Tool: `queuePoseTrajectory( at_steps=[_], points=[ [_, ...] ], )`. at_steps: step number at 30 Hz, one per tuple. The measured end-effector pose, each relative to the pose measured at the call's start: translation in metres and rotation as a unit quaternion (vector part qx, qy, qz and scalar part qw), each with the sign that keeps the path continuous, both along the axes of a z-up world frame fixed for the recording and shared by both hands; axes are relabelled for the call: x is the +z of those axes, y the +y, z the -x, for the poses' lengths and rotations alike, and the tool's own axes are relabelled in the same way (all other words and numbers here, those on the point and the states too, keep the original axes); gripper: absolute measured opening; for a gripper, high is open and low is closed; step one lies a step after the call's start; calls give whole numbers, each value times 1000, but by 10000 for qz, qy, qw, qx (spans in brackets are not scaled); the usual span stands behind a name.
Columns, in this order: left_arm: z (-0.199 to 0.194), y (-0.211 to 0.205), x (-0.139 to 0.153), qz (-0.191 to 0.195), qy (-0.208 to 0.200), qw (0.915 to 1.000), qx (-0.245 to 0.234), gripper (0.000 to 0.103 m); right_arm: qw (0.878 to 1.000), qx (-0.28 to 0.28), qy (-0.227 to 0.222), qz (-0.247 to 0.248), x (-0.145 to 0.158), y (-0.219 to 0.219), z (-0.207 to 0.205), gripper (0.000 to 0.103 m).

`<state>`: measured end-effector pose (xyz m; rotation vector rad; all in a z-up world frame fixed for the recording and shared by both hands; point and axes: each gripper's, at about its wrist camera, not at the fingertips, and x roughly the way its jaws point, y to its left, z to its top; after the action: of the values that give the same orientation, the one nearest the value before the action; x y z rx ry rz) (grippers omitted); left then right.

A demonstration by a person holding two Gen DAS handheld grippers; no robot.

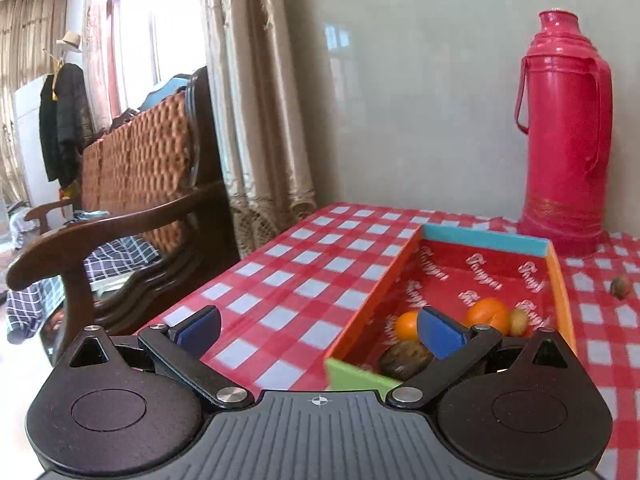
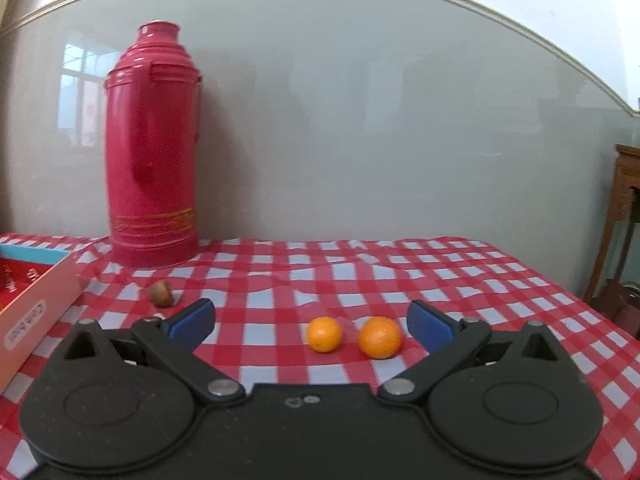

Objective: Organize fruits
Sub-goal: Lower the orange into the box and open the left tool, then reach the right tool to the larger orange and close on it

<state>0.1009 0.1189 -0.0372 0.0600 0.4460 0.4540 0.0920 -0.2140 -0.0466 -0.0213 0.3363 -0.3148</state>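
Observation:
A shallow box [image 1: 486,239] with orange walls and a red printed floor lies on the checked tablecloth. Inside it are two oranges [image 1: 486,314] [image 1: 406,325], a small greenish fruit [image 1: 519,321] and a dark brown fruit [image 1: 404,357]. My left gripper [image 1: 318,330] is open and empty, just before the box's near left wall. In the right wrist view two oranges [image 2: 324,334] [image 2: 379,337] lie on the cloth between the wide blue fingertips [image 2: 430,324] of my right gripper [image 2: 312,324], which is open. A brown nut-like fruit [image 2: 161,292] lies to the left, near the box [image 2: 38,300].
A tall red thermos [image 1: 564,136] [image 2: 152,148] stands against the grey wall behind the box. A wooden armchair [image 1: 120,216] with a woven cushion is left of the table, beside curtains. The same brown fruit [image 1: 620,286] shows right of the box. A wooden stand [image 2: 624,216] is at the far right.

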Motion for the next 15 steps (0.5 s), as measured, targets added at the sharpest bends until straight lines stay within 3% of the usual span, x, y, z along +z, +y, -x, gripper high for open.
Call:
queuePoseTrajectory(
  at_steps=[4, 8, 15],
  points=[
    [11, 7, -6, -40, -6, 10000, 78, 103, 9999, 89, 76, 28, 2, -1, -6, 95],
    [14, 13, -9, 85, 25, 9999, 109, 103, 9998, 96, 156, -81, 3, -10, -11, 83],
    [26, 22, -11, 211, -153, 9984, 501, 103, 9989, 95, 390, -223, 0, -29, -16, 78]
  ],
)
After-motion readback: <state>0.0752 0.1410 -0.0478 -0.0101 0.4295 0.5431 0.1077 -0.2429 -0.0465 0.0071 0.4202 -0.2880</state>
